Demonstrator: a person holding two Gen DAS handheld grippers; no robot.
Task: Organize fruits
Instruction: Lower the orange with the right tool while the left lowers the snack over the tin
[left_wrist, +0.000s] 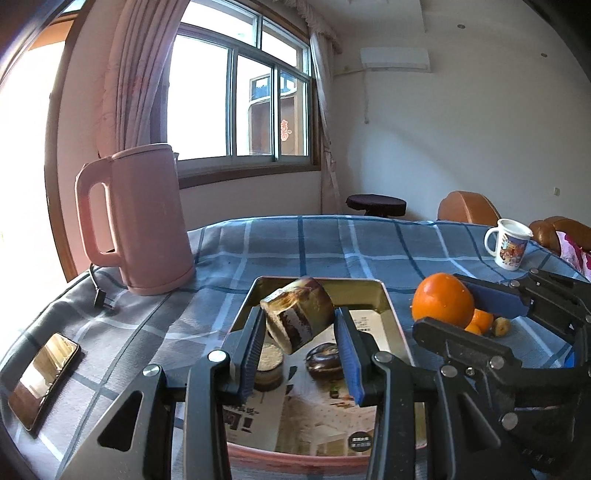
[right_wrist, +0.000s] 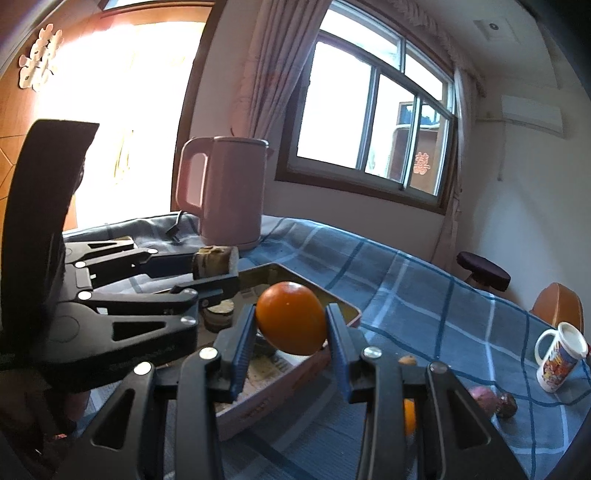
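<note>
Gripping a short brown cylinder (left_wrist: 299, 317) with a pale cut end — what it is I cannot tell — the left gripper (left_wrist: 301, 332) has its blue pads pressed on both sides of the piece, which sits tilted between the fingertips above the tray (left_wrist: 393, 317). Below and just beyond those fingers, inside the tray, lie a round dark-capped piece (left_wrist: 267, 369) and a glossy dark brown fruit (left_wrist: 325, 361) on printed paper lining.

To the right of the left fingers, the right gripper (right_wrist: 291, 325) clamps an orange (right_wrist: 290, 322) between its own blue pads, holding it off the cloth over the tray's near corner. Just past the right fingers on the tablecloth (left_wrist: 332, 243) lie small orange fruits (left_wrist: 480, 320) and a small tan one (left_wrist: 502, 326); in the right wrist view a purple fruit (right_wrist: 482, 397) and a dark speckled one (right_wrist: 506, 405) rest to the right of the fingers.

Left of the left fingers a phone (left_wrist: 44, 378) lies flat. Farther on stands a pink kettle (left_wrist: 144, 221) — its plug (left_wrist: 101, 298) loose beside it — and far right a printed mug (left_wrist: 509, 243).
</note>
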